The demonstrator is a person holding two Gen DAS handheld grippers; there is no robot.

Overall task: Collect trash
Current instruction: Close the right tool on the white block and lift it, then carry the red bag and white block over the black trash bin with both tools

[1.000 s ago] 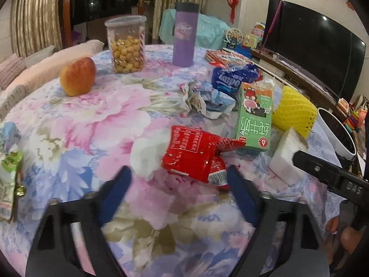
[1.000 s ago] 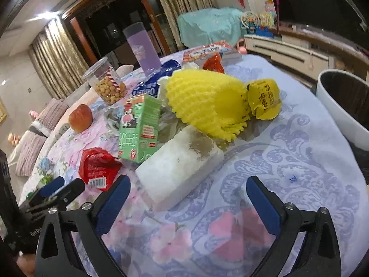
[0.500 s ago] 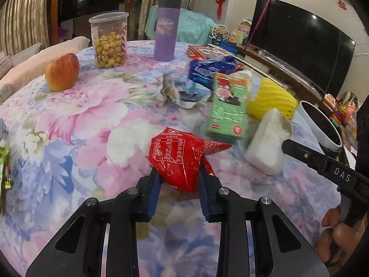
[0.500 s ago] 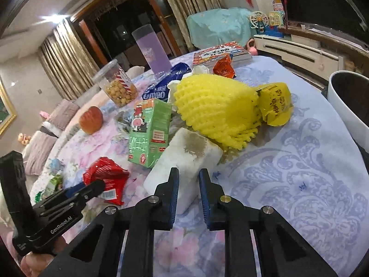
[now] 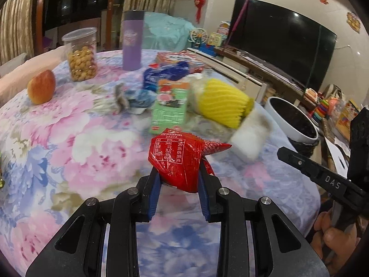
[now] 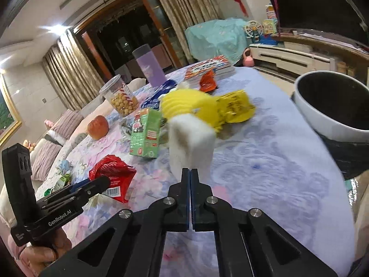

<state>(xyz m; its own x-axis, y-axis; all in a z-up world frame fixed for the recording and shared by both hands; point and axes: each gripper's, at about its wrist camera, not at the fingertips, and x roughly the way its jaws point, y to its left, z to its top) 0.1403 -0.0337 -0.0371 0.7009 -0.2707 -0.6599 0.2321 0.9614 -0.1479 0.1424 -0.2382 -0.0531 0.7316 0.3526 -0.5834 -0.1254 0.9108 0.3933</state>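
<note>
Floral cloth [image 5: 69, 127] covers the round table, a dark television [image 5: 281, 41] at two o'clock. "GenRobot.AI" is printed on the left gripper [image 6: 92, 185] as the right wrist camera sees it at eight o'clock; "DAS" marks the right gripper's [image 6: 190, 173] finger at four o'clock in the left view. The left jaws stand narrow, clamped on a red snack wrapper [image 5: 177, 159] whose nutrition table is too small to read. The right jaws have just been closing and meet, pinching the near edge of a white foam block [image 6: 191, 143] at twelve o'clock. A white bin [image 6: 332, 115] sits at three o'clock.
</note>
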